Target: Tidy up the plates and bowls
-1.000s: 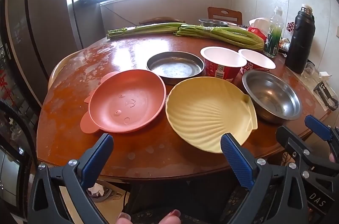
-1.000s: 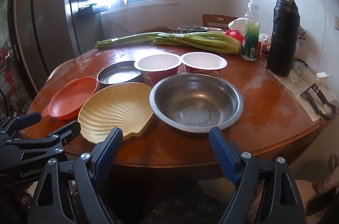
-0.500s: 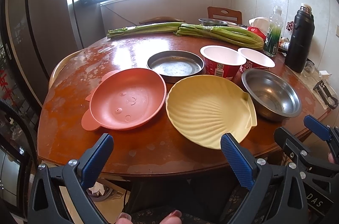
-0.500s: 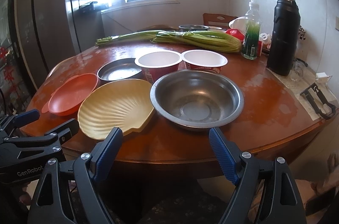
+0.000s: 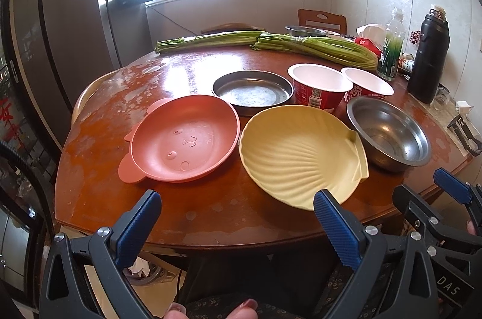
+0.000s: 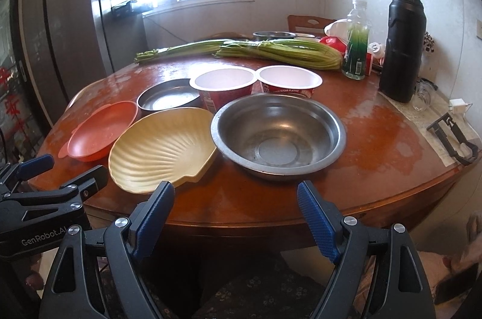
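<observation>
On the round wooden table lie a pink bear-face plate, a yellow shell-shaped plate, a round steel pan, a steel bowl and two red paper bowls. My left gripper is open and empty, just off the table's near edge, in front of the pink and yellow plates. My right gripper is open and empty, just off the near edge in front of the steel bowl and the yellow plate.
Long green vegetable bundles lie across the far side. A black thermos, a clear bottle and a small black stand are at the right. A chair back and a dark fridge stand behind.
Both grippers have edged slightly forward and up towards the table. The dishes have not moved.
</observation>
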A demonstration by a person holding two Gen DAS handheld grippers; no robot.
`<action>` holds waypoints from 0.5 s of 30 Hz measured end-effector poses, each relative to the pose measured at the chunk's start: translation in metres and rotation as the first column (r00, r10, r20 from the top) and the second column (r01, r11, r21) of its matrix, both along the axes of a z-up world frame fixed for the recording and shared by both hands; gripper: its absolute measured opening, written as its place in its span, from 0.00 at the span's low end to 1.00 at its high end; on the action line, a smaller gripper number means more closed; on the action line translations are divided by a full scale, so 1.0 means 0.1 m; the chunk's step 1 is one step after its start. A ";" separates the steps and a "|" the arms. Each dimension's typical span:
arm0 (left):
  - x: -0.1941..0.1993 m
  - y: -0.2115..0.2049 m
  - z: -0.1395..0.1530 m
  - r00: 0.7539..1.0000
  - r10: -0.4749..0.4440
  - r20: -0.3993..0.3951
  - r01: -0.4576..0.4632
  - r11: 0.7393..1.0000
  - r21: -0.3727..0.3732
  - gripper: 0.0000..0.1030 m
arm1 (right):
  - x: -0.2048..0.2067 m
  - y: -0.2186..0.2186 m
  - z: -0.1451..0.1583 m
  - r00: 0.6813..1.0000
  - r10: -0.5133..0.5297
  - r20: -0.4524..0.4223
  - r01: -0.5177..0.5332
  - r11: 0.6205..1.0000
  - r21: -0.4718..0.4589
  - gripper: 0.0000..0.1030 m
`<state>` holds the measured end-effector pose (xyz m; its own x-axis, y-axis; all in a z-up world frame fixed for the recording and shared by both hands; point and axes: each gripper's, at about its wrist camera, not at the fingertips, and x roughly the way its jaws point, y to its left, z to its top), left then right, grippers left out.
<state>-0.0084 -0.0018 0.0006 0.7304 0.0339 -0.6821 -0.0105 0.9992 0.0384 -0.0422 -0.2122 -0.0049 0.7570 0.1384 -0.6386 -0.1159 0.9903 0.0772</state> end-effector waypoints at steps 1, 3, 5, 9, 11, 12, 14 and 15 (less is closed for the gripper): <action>0.00 0.00 0.00 1.000 -0.001 -0.001 0.001 1.000 0.001 0.99 | 0.00 0.00 0.00 1.000 0.001 -0.001 -0.001 1.000 0.000 0.82; 0.00 0.00 -0.01 1.000 -0.001 -0.004 0.001 1.000 0.002 0.99 | -0.01 0.01 0.00 1.000 0.004 0.001 -0.004 1.000 -0.001 0.82; 0.00 0.00 -0.01 1.000 0.002 -0.003 -0.002 1.000 0.001 0.99 | -0.02 0.01 0.00 1.000 0.003 0.005 -0.003 1.000 0.000 0.82; 0.01 0.02 -0.02 1.000 0.006 -0.006 -0.006 1.000 0.000 0.99 | -0.01 0.01 0.00 1.000 0.005 0.001 -0.005 1.000 -0.001 0.82; 0.01 0.03 -0.03 1.000 0.009 -0.010 -0.009 1.000 -0.001 0.99 | -0.01 0.01 0.00 1.000 0.008 -0.001 -0.008 1.000 -0.001 0.82; 0.01 0.03 -0.03 1.000 0.010 -0.010 -0.010 1.000 -0.002 0.99 | -0.02 0.01 0.00 1.000 0.009 0.000 -0.009 1.000 -0.002 0.82; 0.01 0.04 -0.04 1.000 0.013 -0.012 -0.013 1.000 -0.002 0.99 | -0.02 0.02 0.00 1.000 0.010 0.003 -0.010 1.000 -0.005 0.82; 0.00 0.04 -0.04 1.000 0.012 -0.012 -0.012 1.000 -0.004 0.99 | -0.02 0.01 0.00 1.000 0.010 0.004 -0.010 1.000 -0.006 0.82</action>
<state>-0.0079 0.0026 -0.0034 0.7219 0.0401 -0.6908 -0.0224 0.9992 0.0346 -0.0442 -0.2108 -0.0050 0.7580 0.1422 -0.6366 -0.1260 0.9895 0.0710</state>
